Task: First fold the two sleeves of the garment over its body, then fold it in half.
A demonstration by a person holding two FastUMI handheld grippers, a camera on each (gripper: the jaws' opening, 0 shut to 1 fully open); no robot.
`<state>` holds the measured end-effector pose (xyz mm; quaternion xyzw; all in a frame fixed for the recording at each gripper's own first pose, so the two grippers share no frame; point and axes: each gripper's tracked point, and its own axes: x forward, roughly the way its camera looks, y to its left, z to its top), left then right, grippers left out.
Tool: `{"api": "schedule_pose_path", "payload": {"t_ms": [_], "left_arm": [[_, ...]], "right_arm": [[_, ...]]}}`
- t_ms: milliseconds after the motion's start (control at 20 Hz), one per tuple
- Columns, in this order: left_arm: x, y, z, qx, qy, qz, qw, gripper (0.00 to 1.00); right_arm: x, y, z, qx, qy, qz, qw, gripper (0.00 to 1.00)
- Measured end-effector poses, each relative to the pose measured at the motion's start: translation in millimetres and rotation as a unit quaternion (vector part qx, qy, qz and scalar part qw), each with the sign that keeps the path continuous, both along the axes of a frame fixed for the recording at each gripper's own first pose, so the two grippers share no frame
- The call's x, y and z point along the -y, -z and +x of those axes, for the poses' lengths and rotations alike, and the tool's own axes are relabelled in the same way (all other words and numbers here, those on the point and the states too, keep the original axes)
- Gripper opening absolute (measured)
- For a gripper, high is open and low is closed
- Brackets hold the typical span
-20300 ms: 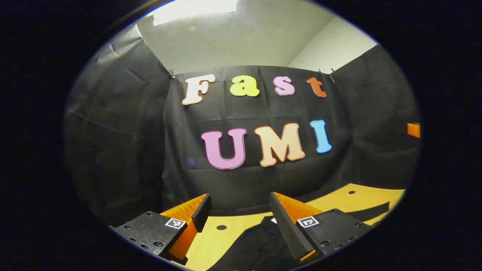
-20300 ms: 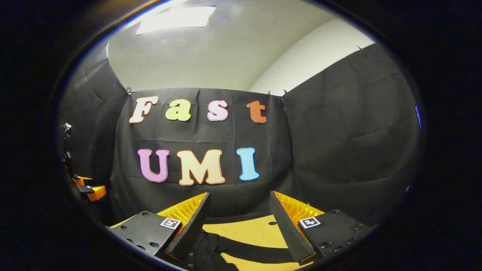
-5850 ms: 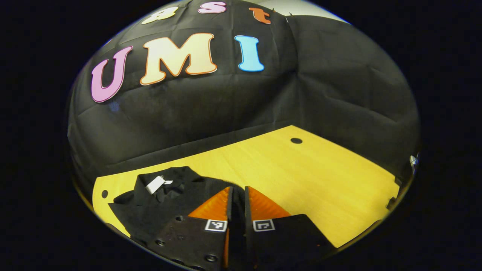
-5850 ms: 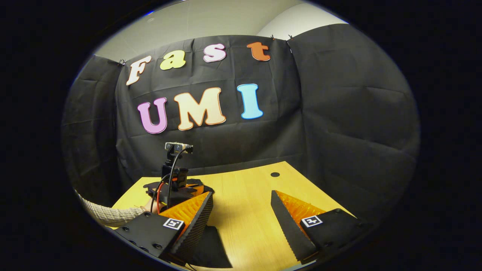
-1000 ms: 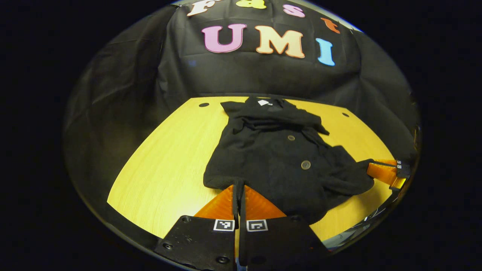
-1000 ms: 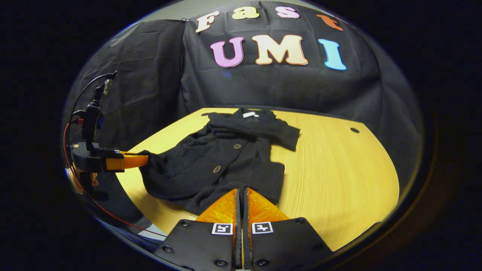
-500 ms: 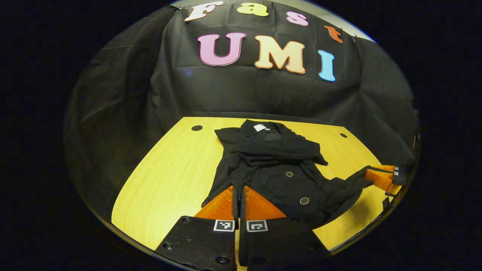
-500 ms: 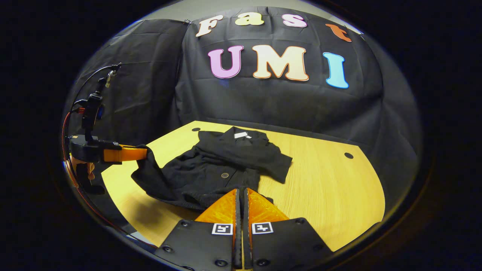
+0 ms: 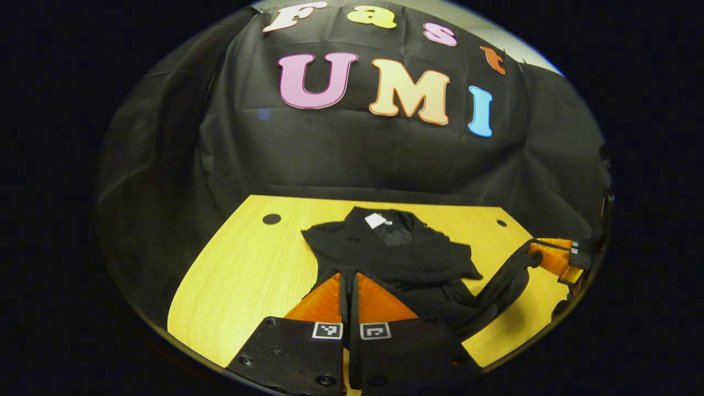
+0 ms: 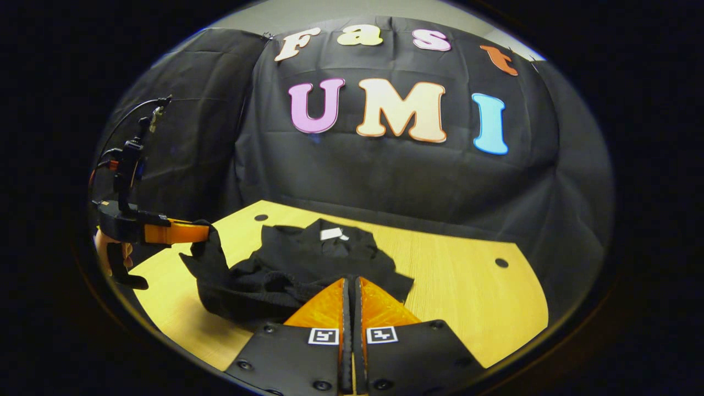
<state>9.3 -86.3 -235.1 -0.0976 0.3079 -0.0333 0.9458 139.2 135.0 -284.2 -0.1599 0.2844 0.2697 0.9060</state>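
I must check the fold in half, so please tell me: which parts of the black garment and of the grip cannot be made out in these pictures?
- Left gripper view: left gripper fingers cover the black garment's near hem on the yellow wooden table.
- Right gripper view: right gripper covers its pinched hem corner.
- Both views: black folds merge; the sleeves' lie is unclear.
- Small white collar label: too small to make out.

Walls: black cloth (image 9: 352,148), creased, hangs all round the booth, from 9 o'clock through 12 to 3 o'clock.
Ceiling: a pale strip (image 10: 330,11) shows above the cloth at 12 o'clock.
Table: a yellow wood-grain top (image 9: 247,269) with rounded corners reaches back to the cloth.
Table holes: small dark round ones, at 10 o'clock (image 9: 271,219) and at 2 o'clock (image 9: 500,223).
Light: falls from overhead, bright on the wood.
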Motion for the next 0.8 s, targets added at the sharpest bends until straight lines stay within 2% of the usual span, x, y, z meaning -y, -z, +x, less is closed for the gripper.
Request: {"api": "schedule_pose_path", "payload": {"t_ms": [350,600,800], "left_arm": [[-8.9,5.4,81.4,0.027,0.01,0.001,1.0,0.0],[-13.7,29.9,135.2,0.033,0.017,0.007,0.999,0.0],[-15.2,57.4,166.1,0.031,-0.003,0.002,1.0,0.0]], "right_arm": [[-38.5,1.6,84.5,0.033,-0.005,0.004,0.999,0.04],[-56.5,28.1,139.1,0.038,0.013,-0.007,0.999,0.04],[-60.2,65.0,171.7,0.028,0.03,-0.027,0.999,0.04]]}}
